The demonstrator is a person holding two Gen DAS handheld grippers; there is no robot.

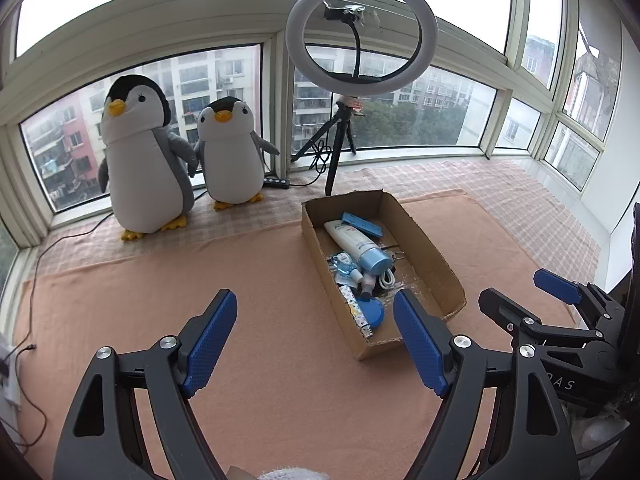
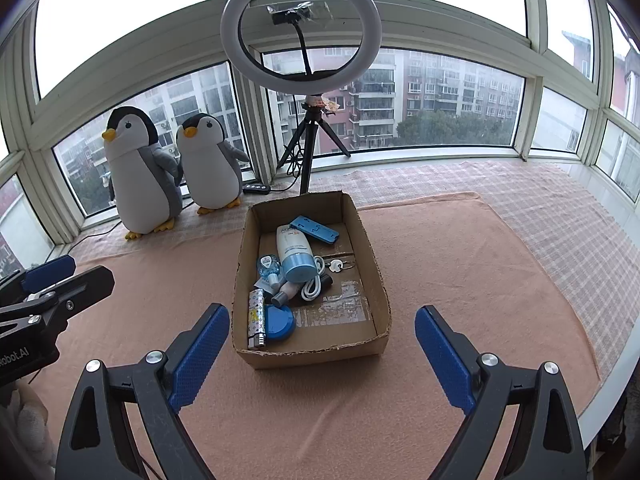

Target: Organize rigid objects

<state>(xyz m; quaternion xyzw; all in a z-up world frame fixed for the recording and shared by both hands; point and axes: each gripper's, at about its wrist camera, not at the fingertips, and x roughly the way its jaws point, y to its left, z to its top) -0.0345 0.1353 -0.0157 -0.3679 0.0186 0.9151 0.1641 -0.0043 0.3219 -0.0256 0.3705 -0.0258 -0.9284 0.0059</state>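
- Both our hand-held grippers, left hand-held gripper (image 1: 314, 334) and right hand-held gripper (image 2: 322, 346), gape wide, empty
- Everything seemingly sits gathered in the cardboard box (image 2: 378, 280) for tidiness

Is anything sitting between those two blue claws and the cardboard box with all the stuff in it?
Nothing visible does. Only bare orange cloth lies between the open right gripper and the cardboard box; likewise for the open left gripper.
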